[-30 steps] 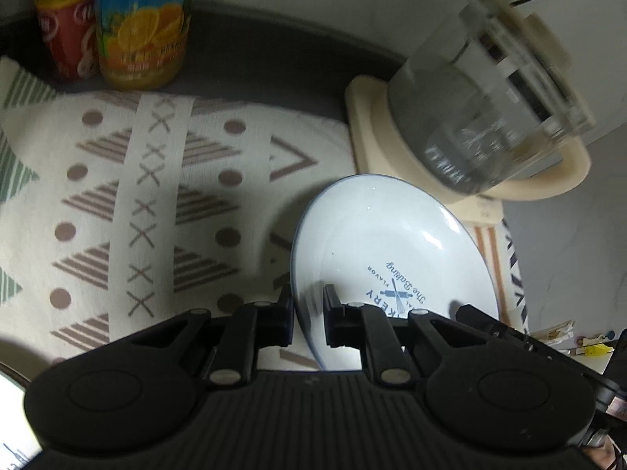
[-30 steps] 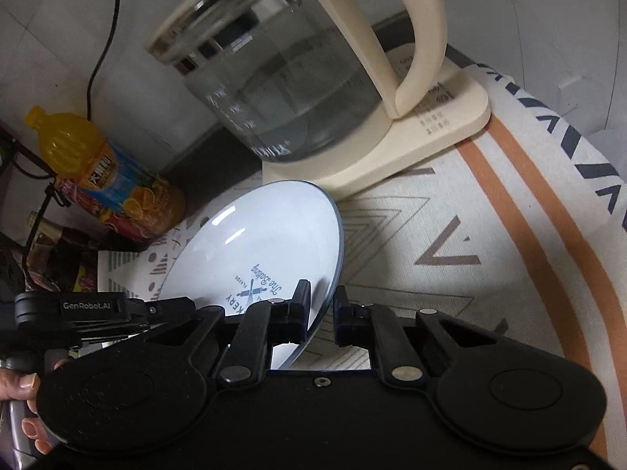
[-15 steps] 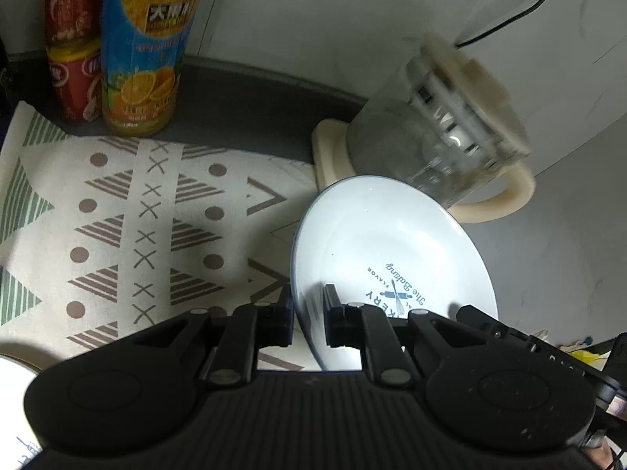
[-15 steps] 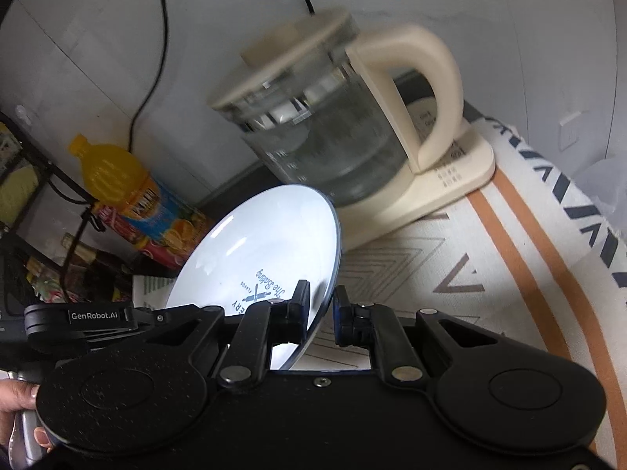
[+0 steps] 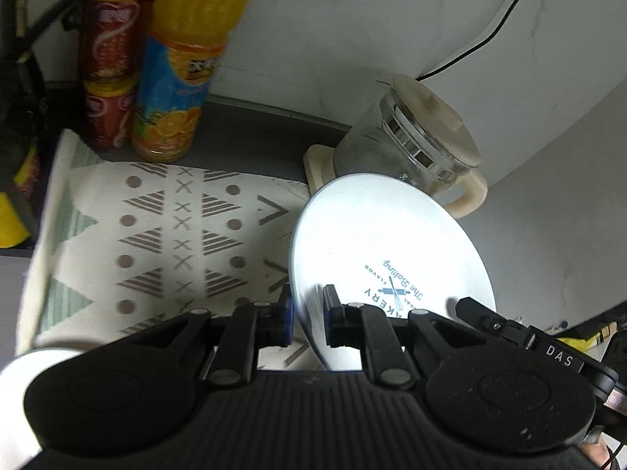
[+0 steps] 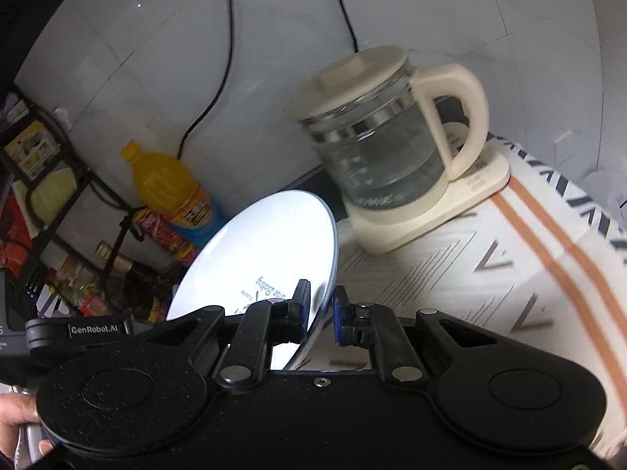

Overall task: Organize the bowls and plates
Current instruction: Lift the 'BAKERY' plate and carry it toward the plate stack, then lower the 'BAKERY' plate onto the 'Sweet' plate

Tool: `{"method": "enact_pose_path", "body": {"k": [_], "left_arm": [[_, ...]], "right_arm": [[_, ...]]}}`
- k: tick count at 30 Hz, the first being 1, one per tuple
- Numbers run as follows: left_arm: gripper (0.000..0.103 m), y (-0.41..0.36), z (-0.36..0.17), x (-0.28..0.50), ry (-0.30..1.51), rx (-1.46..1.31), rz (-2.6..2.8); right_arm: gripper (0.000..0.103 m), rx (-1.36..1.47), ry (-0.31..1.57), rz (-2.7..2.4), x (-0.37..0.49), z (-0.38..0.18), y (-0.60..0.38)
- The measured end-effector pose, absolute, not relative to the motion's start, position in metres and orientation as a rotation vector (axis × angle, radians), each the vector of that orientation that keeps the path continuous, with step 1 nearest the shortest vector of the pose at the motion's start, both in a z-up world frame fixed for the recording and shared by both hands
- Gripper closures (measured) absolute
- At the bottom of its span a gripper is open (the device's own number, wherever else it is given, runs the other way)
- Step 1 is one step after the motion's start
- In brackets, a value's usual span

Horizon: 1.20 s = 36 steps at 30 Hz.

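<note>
A white plate with a thin blue rim and blue bakery lettering hangs tilted above the patterned cloth. My left gripper is shut on its left rim. In the right wrist view the same plate stands edge-on, and my right gripper is shut on its right rim. The other gripper's black body shows behind the plate at the left there, with a hand below it. A white curved edge of another dish peeks out at the lower left of the left wrist view.
A glass kettle with a cream handle sits on its base at the back. An orange juice bottle and red cans stand at the back left by the wall. A patterned cloth covers the counter. A black rack holds packets on the left.
Both grippers have risen and drawn back with the plate held between them. The kettle, bottle and cloth now look farther away and lower in both views.
</note>
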State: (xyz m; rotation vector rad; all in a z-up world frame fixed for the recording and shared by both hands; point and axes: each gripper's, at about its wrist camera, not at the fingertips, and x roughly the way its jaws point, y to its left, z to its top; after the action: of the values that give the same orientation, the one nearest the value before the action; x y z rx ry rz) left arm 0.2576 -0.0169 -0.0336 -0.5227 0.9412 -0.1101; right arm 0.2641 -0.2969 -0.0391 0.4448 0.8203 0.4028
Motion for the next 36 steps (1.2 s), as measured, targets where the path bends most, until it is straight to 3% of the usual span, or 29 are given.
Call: {"method": "enact_pose_path", "body": {"k": [24, 36], "left_arm": [[0.090, 0.062, -0.022, 0.141, 0.921, -0.519, -0.125], [0.090, 0.077, -0.044, 0.110, 0.959, -0.509, -0.111]], "right_arm": [[0.091, 0.432, 0.828, 0.379, 0.144, -0.041, -0.216], [0.091, 0.426, 0.859, 0.364, 0.111, -0.061, -0.198]]}}
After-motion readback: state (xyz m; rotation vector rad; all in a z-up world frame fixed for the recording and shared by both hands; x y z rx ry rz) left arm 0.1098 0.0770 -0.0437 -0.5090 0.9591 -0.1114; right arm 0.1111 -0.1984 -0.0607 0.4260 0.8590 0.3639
